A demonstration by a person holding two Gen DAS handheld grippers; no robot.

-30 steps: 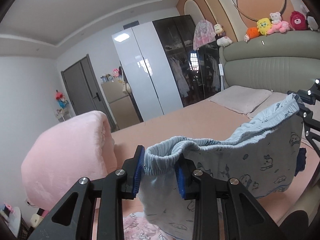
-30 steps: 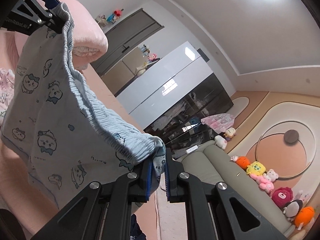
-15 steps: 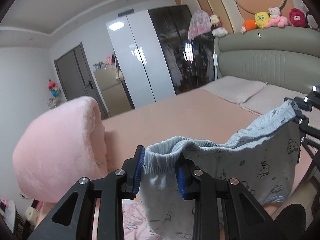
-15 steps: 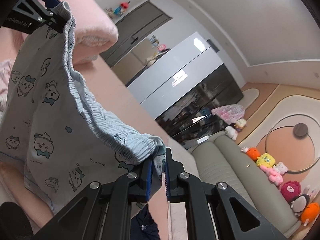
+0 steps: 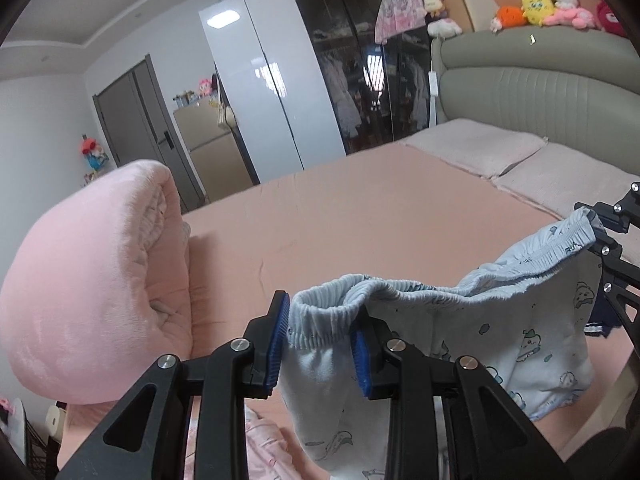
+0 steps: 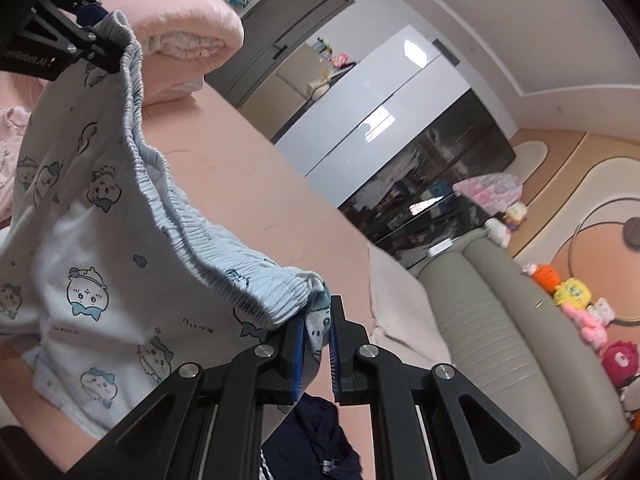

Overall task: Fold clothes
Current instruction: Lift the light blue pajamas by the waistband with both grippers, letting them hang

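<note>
Light blue shorts [image 5: 500,332] with a cartoon print and an elastic waistband hang stretched between both grippers above the pink bed [image 5: 360,208]. My left gripper [image 5: 320,344] is shut on one bunched end of the waistband. In the right wrist view my right gripper [image 6: 316,340] is shut on the other end, and the shorts [image 6: 100,240] droop to the left below it. The right gripper's black frame [image 5: 608,232] shows at the right edge of the left view. The left gripper [image 6: 80,44] appears at the top left of the right view.
A rolled pink quilt [image 5: 92,280] lies at the left of the bed. Pillows [image 5: 480,148] and a grey-green headboard [image 5: 540,80] are at the far right. A dark navy garment [image 6: 312,440] lies under my right gripper, a pink garment [image 5: 264,448] under my left.
Both grippers have come down toward the bed with the shorts still held between them. The bed surface now fills more of both views, and the ceiling less.
</note>
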